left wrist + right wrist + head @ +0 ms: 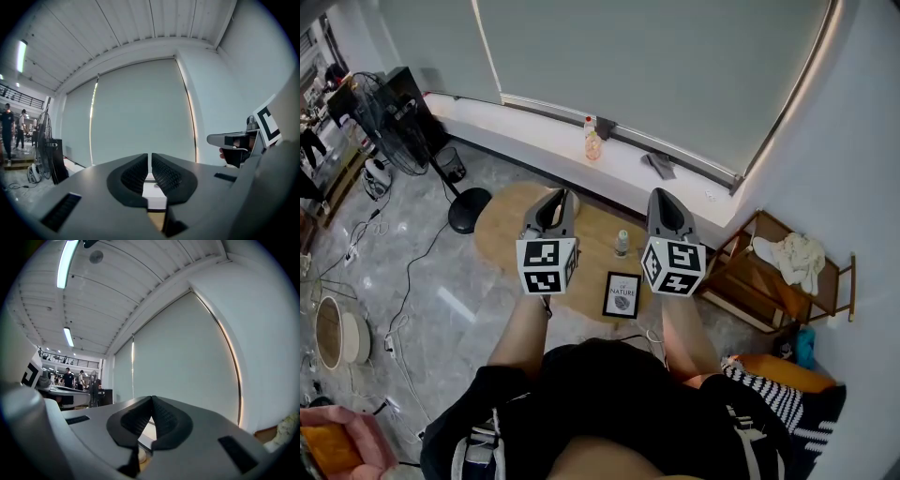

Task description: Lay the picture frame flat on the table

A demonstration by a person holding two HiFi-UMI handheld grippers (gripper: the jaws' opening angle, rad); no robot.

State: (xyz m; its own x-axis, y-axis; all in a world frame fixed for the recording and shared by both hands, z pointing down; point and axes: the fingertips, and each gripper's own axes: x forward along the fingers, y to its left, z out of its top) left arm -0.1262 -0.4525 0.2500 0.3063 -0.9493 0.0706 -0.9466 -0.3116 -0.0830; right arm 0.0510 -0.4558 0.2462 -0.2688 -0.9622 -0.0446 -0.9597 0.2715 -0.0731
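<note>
The picture frame (622, 294), black-edged with a white print, is at the near edge of the oval wooden table (506, 225); its face shows to the head view, and I cannot tell whether it leans or lies flat. Both grippers are held high above the table, side by side, pointing at the window blind. My left gripper (558, 195) (150, 155) is shut with nothing between its pads. My right gripper (662, 194) (151, 398) is shut and empty too. Neither touches the frame, which is hidden in both gripper views.
A small bottle (622, 243) stands on the table behind the frame. A drink bottle (592, 139) is on the window ledge. A standing fan (394, 117) and cables are on the floor at left. A wooden rack (773, 281) holding a cloth is at right.
</note>
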